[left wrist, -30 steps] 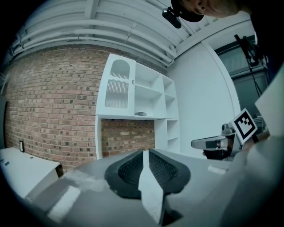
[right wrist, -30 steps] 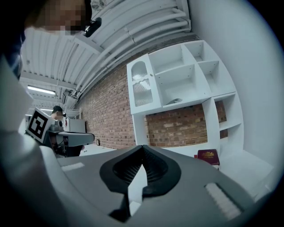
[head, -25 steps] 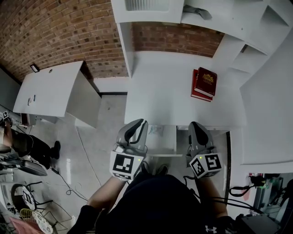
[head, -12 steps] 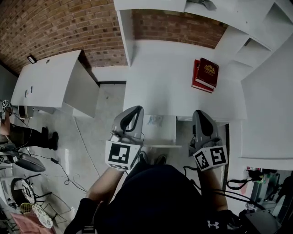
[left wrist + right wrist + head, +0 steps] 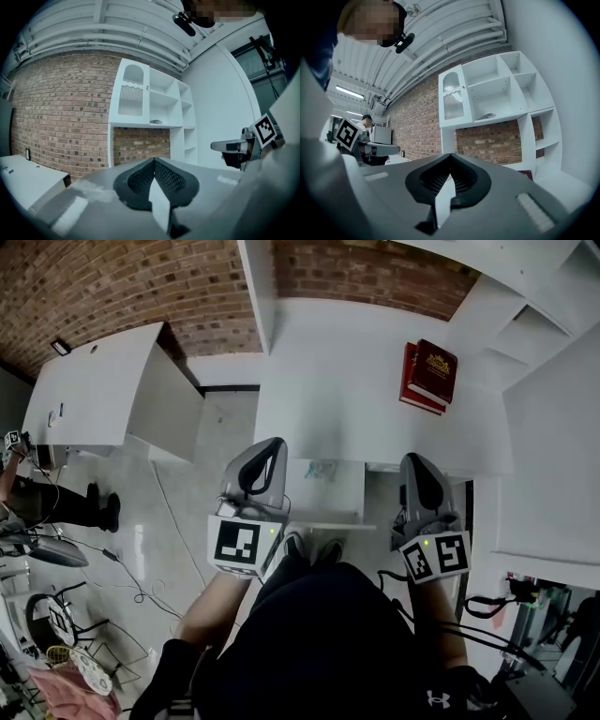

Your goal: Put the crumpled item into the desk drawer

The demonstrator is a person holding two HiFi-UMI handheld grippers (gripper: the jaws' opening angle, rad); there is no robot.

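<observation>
the left gripper (image 5: 272,444) was held low in front of the white desk (image 5: 347,399), just left of the open drawer (image 5: 345,512). in the left gripper view its fingers (image 5: 139,178) were closed, the mesh pads meeting at the tips with nothing between them. the right gripper (image 5: 413,461) hung on the other side of the drawer, near the desk's front edge. its fingers (image 5: 435,180) were also pressed together at the tips and held nothing.

the crumpled item (image 5: 321,469), pale and bluish, lay inside the drawer at its back end, close under the desk's edge. it was apart from both grippers and lay between them. the rest of the drawer floor showed white.

on the desk top, toward the far right, sat a stack of red books (image 5: 429,378), well apart from the drawer. a brick wall (image 5: 112,287) ran behind the desk. white shelving (image 5: 154,101) rose above it, with a small grey thing (image 5: 157,122) on one shelf, too small to tell what. to the left stood a second white table (image 5: 94,395) on the pale floor (image 5: 187,521), where a cable (image 5: 131,582) trailed. another person's dark legs (image 5: 66,507) showed at the far left edge. the holder's shoes (image 5: 309,547) sat just under the drawer's front.

each gripper carried its marker cube (image 5: 236,545) at the near end, facing up toward the head camera.
</observation>
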